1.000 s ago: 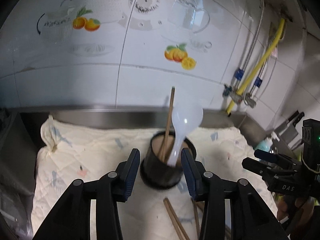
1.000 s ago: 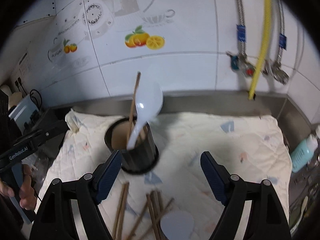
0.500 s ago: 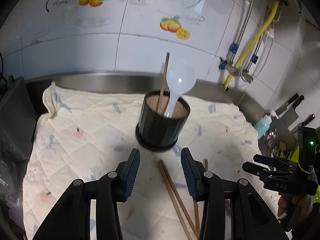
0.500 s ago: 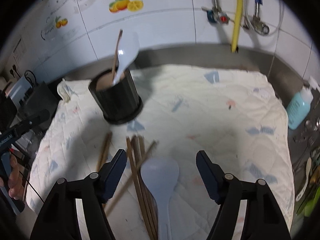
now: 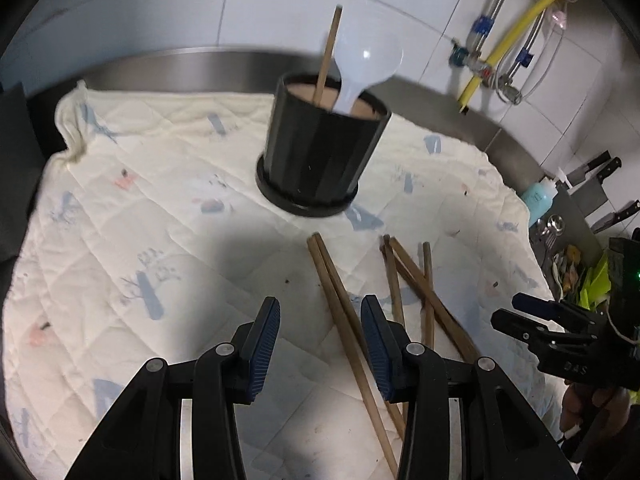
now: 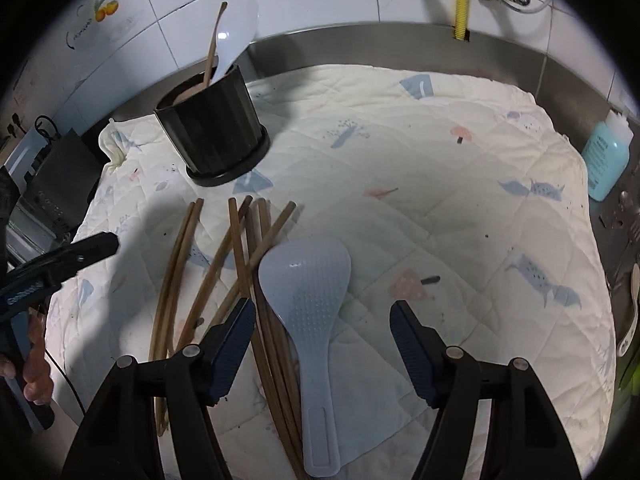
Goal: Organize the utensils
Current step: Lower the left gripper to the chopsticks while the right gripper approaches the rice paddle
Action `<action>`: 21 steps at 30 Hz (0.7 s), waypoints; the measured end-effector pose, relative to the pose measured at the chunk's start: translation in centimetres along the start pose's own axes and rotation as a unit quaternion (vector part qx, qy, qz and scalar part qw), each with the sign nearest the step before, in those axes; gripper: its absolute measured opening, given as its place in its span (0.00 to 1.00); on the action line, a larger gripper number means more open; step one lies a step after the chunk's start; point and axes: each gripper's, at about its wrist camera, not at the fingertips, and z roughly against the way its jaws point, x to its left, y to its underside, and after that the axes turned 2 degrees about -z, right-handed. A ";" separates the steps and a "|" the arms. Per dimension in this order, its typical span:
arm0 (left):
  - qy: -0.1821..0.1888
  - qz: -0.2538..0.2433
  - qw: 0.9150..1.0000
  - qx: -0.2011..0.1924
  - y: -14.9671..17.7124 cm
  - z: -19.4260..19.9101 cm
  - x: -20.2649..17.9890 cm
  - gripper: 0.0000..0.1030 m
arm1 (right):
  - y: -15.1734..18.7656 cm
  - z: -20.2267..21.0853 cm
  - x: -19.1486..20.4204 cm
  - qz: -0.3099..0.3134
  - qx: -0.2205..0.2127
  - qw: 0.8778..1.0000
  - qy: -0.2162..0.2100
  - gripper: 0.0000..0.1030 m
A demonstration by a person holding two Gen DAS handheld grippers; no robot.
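A black utensil holder (image 5: 320, 160) (image 6: 214, 136) stands on the quilted cloth and holds a white spoon (image 5: 366, 66) (image 6: 236, 44) and one brown chopstick (image 5: 327, 56). Several brown chopsticks (image 5: 352, 320) (image 6: 240, 264) lie loose on the cloth. A pale blue rice paddle (image 6: 310, 300) lies beside them. My left gripper (image 5: 320, 340) is open and empty, just above the near ends of a chopstick pair. My right gripper (image 6: 322, 344) is open wide and empty, with the paddle's handle between its fingers (image 6: 234, 340). It also shows at the right of the left wrist view (image 5: 532, 320).
The cloth (image 6: 440, 200) covers a steel counter with a raised back edge (image 6: 400, 36) under a tiled wall. A blue soap bottle (image 6: 606, 160) stands at the right edge. Knives (image 5: 600, 168) hang at far right. Pipes and a yellow hose (image 5: 516, 28) run down the wall.
Both grippers have pulled back from the holder and tilted down toward the cloth. The loose chopsticks and the rice paddle now lie close under them. Both stay open.
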 end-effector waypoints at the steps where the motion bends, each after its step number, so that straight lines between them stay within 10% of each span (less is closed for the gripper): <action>1: -0.001 0.001 1.000 0.004 -0.2 -0.5 0.1 0.44 | 0.1 0.0 -0.1 -0.003 0.000 1.000 0.000 0.74; 21: -0.028 -0.002 0.997 0.070 -2.8 -8.8 -0.1 0.24 | -0.2 -0.6 -0.9 -0.024 0.000 1.000 -0.007 0.74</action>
